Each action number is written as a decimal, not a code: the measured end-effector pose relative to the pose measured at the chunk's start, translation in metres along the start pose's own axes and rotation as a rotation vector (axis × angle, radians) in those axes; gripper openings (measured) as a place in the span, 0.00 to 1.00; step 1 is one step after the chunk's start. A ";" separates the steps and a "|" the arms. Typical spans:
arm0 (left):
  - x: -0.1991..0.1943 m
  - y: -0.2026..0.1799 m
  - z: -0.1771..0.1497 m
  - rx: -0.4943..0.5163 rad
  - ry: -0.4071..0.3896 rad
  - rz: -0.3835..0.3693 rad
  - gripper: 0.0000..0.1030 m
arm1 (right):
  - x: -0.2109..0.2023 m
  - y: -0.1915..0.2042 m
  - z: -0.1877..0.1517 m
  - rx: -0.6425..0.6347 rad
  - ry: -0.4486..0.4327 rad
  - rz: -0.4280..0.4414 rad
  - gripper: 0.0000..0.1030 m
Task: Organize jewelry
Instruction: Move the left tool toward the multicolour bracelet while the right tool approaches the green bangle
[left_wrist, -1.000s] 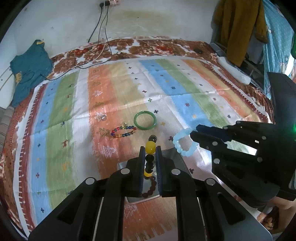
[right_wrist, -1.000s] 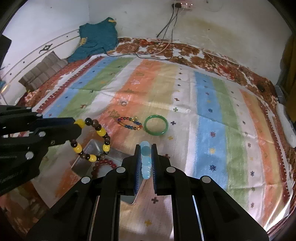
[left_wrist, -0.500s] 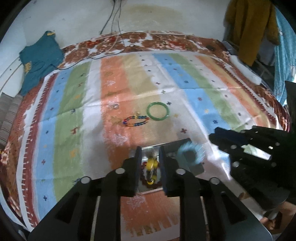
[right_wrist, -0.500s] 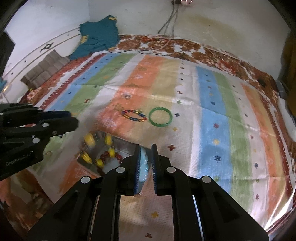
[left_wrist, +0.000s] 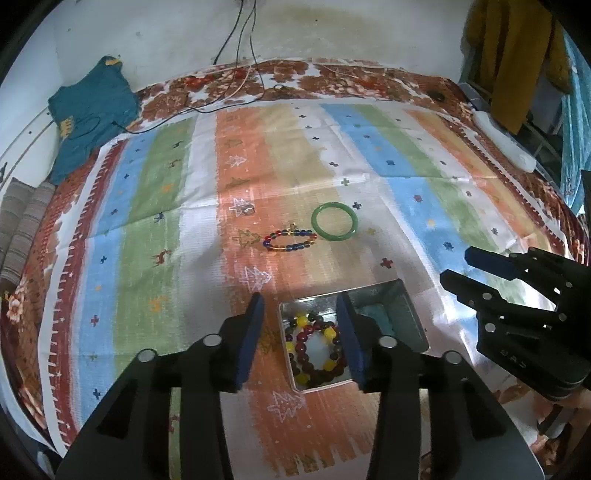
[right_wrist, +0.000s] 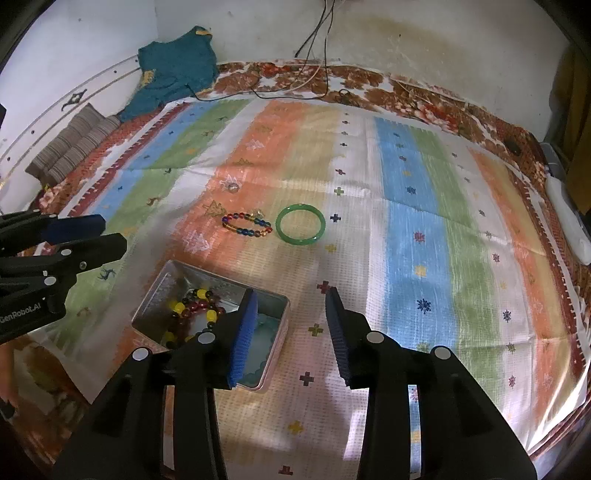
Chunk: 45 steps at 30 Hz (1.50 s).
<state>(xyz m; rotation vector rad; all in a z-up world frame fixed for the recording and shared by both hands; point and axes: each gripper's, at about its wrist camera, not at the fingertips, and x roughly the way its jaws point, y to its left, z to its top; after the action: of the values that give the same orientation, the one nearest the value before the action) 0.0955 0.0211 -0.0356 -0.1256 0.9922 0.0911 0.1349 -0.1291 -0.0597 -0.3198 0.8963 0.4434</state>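
A metal tin (left_wrist: 404, 295) (right_wrist: 157, 281) sits on the striped cloth near me. In it lie a yellow-and-dark bead bracelet (left_wrist: 314, 345) (right_wrist: 192, 304) and a pale blue bracelet (left_wrist: 376, 314) (right_wrist: 260, 339). My left gripper (left_wrist: 300, 301) is open and empty above the tin's left part. My right gripper (right_wrist: 291, 295) is open and empty above the tin's right edge. A green bangle (left_wrist: 334, 222) (right_wrist: 301, 229) and a multicoloured bead bracelet (left_wrist: 290, 240) (right_wrist: 246, 225) lie on the cloth beyond the tin. A small ring (left_wrist: 248, 210) (right_wrist: 232, 187) lies further left.
The striped cloth (left_wrist: 424, 206) covers a bed with a floral border. A teal garment (left_wrist: 92, 110) lies at the back left, cables (left_wrist: 240, 85) run down the wall, a white power strip (left_wrist: 506, 144) lies at the right edge, and folded striped fabric (right_wrist: 70, 144) at the left.
Both grippers opened and let go: the yellow-and-dark bracelet and the pale blue bracelet dropped into the tin. Both grippers pulled back and up from the cloth.
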 end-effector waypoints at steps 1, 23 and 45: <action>0.001 0.002 0.001 -0.006 0.003 0.002 0.43 | 0.001 -0.001 0.001 0.001 0.001 -0.001 0.40; 0.020 0.020 0.009 -0.051 0.035 0.063 0.55 | 0.017 -0.015 0.012 0.060 0.025 -0.041 0.63; 0.042 0.032 0.026 -0.053 0.069 0.123 0.58 | 0.038 -0.023 0.029 0.053 0.060 -0.057 0.68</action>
<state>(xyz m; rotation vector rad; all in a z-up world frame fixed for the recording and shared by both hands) 0.1354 0.0575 -0.0585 -0.1163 1.0662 0.2267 0.1866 -0.1267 -0.0712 -0.3103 0.9539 0.3580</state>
